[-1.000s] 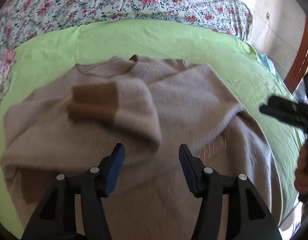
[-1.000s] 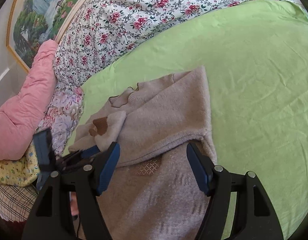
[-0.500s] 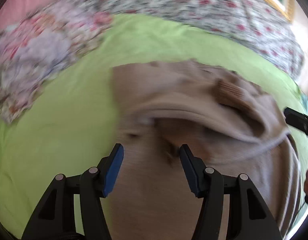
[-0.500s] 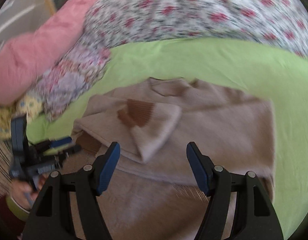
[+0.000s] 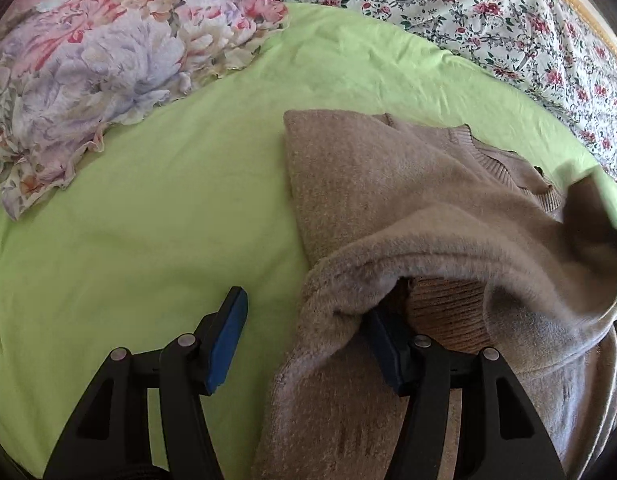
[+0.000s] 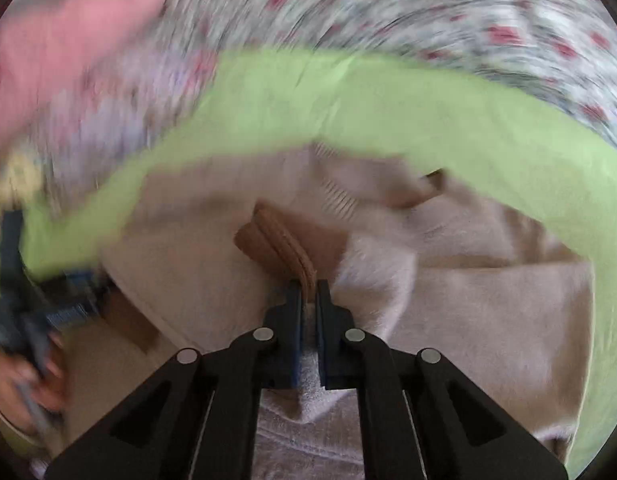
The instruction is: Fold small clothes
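On the left of the bed lies a crumpled floral pillow (image 5: pixel 100 80), and next to it the bare green sheet (image 5: pixel 156 216) runs flat and lightly creased. The left tongs (image 5: pixel 304 344) stand open at the sweater's near left edge: one blue pad hangs over the sheet, the other is tucked under a raised fold of knit, and neither presses on anything. The beige sweater (image 5: pixel 388 184) lies on the sheet towards the right of that view, neckline to the far side, a sleeve doubled across the body. It looks soft, fuzzy and light, thick enough to hold a rounded fold rather than a sharp crease, and it will likely sag and drag wherever it is lifted by one point. The ribbed brown cuff (image 6: pixel 280 248) is the firmer part and the sensible place to take hold. The right tongs (image 6: pixel 308 292) have just been closing and now pinch that cuff between nearly shut pads, seen from the right wrist, where the picture is smeared. At that view's left edge a hand (image 6: pixel 24 384) carries the other tool. Beyond the sheet a flower-printed quilt (image 5: pixel 488 12) spans the far side, with a pink cushion (image 6: pixel 60 36) at the far left.
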Available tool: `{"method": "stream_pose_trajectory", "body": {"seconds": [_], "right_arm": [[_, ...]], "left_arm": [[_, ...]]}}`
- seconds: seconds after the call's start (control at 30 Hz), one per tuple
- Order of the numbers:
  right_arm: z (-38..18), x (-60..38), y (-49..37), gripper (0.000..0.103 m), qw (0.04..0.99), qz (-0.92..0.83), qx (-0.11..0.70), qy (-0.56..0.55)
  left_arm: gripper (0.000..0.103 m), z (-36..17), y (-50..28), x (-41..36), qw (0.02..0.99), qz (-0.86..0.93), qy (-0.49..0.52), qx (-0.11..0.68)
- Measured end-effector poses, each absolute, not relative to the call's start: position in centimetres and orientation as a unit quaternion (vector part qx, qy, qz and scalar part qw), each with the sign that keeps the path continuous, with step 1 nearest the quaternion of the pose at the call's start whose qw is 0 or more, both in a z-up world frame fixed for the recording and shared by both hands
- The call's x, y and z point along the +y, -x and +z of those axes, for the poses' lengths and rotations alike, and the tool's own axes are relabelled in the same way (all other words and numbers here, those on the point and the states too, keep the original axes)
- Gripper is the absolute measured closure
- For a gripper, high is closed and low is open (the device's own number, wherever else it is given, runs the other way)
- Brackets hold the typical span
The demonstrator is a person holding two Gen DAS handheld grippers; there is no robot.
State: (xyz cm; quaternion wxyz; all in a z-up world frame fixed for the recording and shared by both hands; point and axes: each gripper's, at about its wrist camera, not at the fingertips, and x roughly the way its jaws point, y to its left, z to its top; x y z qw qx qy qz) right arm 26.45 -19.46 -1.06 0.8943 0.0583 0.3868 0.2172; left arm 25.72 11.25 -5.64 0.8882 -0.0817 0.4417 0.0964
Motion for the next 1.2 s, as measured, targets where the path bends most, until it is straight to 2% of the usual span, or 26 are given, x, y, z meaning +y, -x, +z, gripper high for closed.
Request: {"method": "stream_pose_trajectory", "body": {"seconds": [0.13, 0.27, 0.37, 0.47, 0.7, 0.97, 1.03, 1.2], "right_arm": [[-0.5, -28.1, -24.7, 0.096, 0.894, 0.157, 0.36, -0.215], [-4.4, -31.4, -23.5, 0.097, 0.871, 0.129, 0.395, -0.262], [-5.4, -33.2, -22.5, 0.097, 0.869, 0.11, 0.389, -0.286], [-4.5, -34.6, -22.7, 0.097, 0.874, 0.104, 0.373, -0.294], [-4.5, -33.8, -23.0, 0.097, 0.885, 0.107, 0.389, -0.232], [-7.6, -34.1, -23.6, 0.096, 0.862, 0.078, 0.452, -0.215], [-7.3, -34.7, -23.2, 0.091, 0.861, 0.069, 0.453, -0.221], [-4.5, -36.3, -20.7, 0.091, 0.868, 0.065, 0.436, -0.229]], "left_arm": [[0.042, -5.8, -25.4, 11.7, 0.888, 0.105, 0.102, 0.435], [0.042, -5.7, -25.0, 11.8, 0.888, 0.112, 0.113, 0.432], [0.042, -5.8, -24.4, 12.3, 0.886, 0.111, 0.132, 0.43], [0.041, -5.9, -24.2, 12.5, 0.887, 0.108, 0.14, 0.427], [0.041, -6.0, -23.7, 13.8, 0.886, 0.098, 0.192, 0.409], [0.041, -6.1, -24.1, 14.4, 0.883, 0.082, 0.211, 0.412], [0.041, -5.9, -24.2, 14.3, 0.88, 0.078, 0.202, 0.422], [0.043, -4.8, -21.7, 13.6, 0.877, 0.052, 0.194, 0.437]]}}
